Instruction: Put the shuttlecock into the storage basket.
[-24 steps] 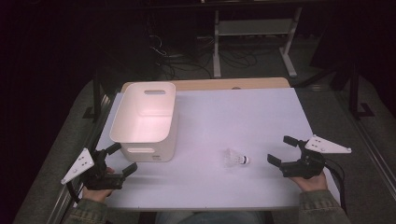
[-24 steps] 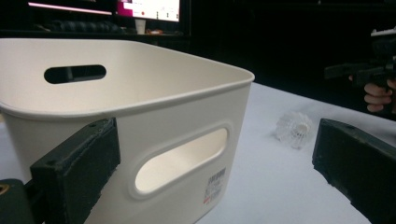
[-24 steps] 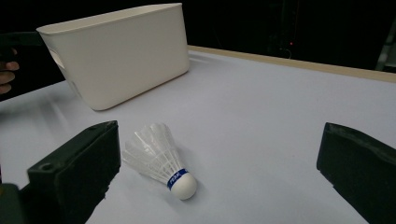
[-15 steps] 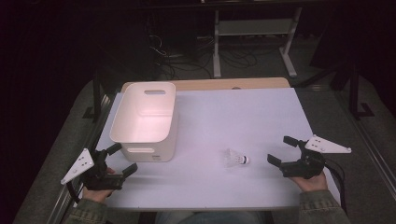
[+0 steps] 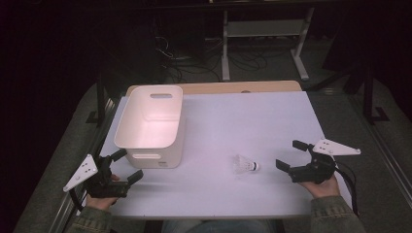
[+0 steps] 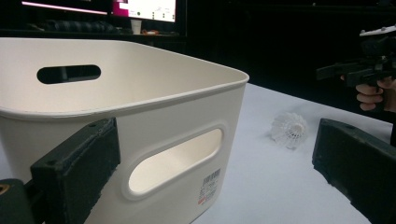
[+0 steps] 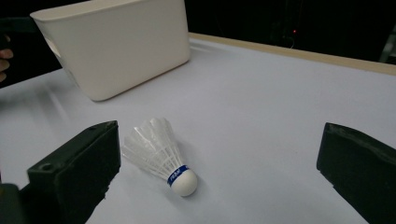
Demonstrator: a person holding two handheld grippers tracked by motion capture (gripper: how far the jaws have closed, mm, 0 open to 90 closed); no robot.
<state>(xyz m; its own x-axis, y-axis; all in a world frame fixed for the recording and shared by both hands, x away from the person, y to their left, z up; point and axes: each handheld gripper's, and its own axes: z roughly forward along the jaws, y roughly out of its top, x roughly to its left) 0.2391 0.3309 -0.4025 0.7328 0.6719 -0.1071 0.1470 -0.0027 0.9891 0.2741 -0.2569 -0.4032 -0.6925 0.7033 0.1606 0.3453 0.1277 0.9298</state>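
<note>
1. My right tool (image 5: 294, 160) sits at the 4 o'clock part of the tabletop (image 5: 252, 116) with its jaws wide apart and nothing between them. I hold it low and level, mouth pointing at the shuttlecock (image 5: 244, 165), because that looks like the thing to pick up.

2. In the right gripper view the shuttlecock (image 7: 161, 154) lies on its side ahead of the jaws, nearer one of them and touching neither. Its cork points back toward the tool and its skirt fans away toward the bin (image 7: 116, 44). I judge the cork end the firmer place to pinch; the feathers would crush.

3. My left tool (image 5: 124, 168) waits at about 8 o'clock, jaws also apart and empty, just beside the near wall of the bin (image 5: 150, 121). In the left gripper view that wall (image 6: 154, 135) and its handle slot stand close ahead. I read this as a standby spot, ready to steady the bin if it slides.

4. The bin stands upright at 10 o'clock, open side up, and what I can see of its inside is bare. It is well apart from the shuttlecock, which lies near 5 o'clock, so a carry across the tabletop would be needed.

5. Count: two tools, one shuttlecock, one bin, one tabletop.
</note>
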